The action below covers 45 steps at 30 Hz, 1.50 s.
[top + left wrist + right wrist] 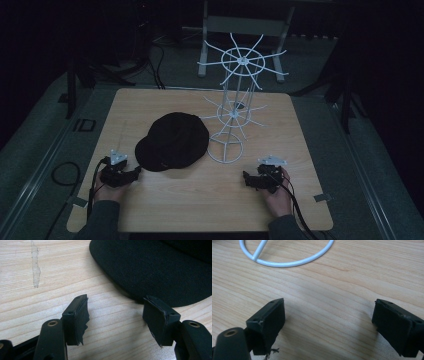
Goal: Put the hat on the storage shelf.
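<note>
On the wooden table (210, 200) we see a black cap (172, 141) lying flat, crown up, brim toward the near left — just beside the round base of a white wire rack (235, 112), which stands upright with two tiers of spokes, all bare. Left gripper (129, 175) sits low at the cap's brim; in the left gripper view the brim edge (160, 272) lies just ahead of the jaws, which stand apart with nothing between them, pads not touching the fabric. Right gripper (250, 180) rests near the rack's base ring (287, 262), jaws wide apart over bare wood, holding nothing.

Progress, as we judge it — barely begun. Nothing is gripped, the cap is still on the table and no spoke carries anything. The work looks like hanging the cap on the rack, so what's left is everything: close on the brim, lift, carry over, hook it on a spoke, let go.
</note>
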### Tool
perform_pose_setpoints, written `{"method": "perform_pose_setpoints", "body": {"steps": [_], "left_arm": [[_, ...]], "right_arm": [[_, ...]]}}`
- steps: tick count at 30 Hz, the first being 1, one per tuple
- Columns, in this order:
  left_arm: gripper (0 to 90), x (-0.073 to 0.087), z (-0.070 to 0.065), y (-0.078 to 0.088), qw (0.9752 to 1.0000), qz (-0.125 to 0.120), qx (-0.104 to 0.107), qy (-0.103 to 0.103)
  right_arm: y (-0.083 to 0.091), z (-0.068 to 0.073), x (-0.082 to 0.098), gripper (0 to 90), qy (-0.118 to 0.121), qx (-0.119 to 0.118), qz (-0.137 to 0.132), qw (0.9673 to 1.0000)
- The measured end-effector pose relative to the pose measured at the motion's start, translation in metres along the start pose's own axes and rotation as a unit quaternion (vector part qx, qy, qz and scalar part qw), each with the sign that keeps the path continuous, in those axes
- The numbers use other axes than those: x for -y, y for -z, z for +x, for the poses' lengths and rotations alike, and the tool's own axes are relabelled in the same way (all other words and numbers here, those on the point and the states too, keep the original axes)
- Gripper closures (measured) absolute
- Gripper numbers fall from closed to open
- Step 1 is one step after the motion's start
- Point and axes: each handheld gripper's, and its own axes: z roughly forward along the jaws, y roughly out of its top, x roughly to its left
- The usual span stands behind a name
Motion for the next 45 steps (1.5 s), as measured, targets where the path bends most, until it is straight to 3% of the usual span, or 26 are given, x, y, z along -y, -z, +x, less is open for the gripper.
{"method": "perform_pose_setpoints", "body": {"steps": [9,14,19,20,24,30,37,43,45], "left_arm": [[40.8,-0.002,0.001,0.001,0.9999,0.010,0.006,-0.004],[50.5,-0.007,0.004,0.007,0.9980,0.038,0.040,-0.029],[50.8,-0.010,-0.002,0.019,0.9964,0.040,0.055,-0.051],[50.3,-0.014,-0.005,0.025,0.9959,0.035,0.059,-0.059],[47.2,-0.026,-0.007,0.038,0.9958,0.024,0.063,-0.062],[43.4,-0.046,-0.015,0.048,0.9944,0.009,0.070,-0.079],[37.8,-0.067,-0.029,0.049,0.9922,0.000,0.082,-0.094],[32.1,-0.086,-0.040,0.043,0.9900,0.006,0.088,-0.110],[29.4,-0.097,-0.046,0.038,0.9882,0.009,0.094,-0.120]], "right_arm": [[0.000,0.000,0.000,11.1,0.000,0.000,0.000,1.0000],[0.000,0.000,0.000,11.1,0.000,0.000,0.000,1.0000],[0.000,0.000,0.000,11.1,-0.001,0.000,0.000,1.0000],[0.000,0.000,0.000,11.1,-0.001,0.000,0.000,1.0000],[0.000,0.000,0.000,11.1,-0.001,0.000,0.000,1.0000],[0.000,0.000,0.000,11.1,-0.002,0.000,0.000,1.0000],[0.000,0.001,0.000,11.1,-0.003,0.000,0.000,1.0000],[0.000,0.001,0.000,11.1,-0.002,0.000,0.001,1.0000],[0.000,0.001,0.000,11.1,-0.002,0.000,0.000,1.0000]]}}
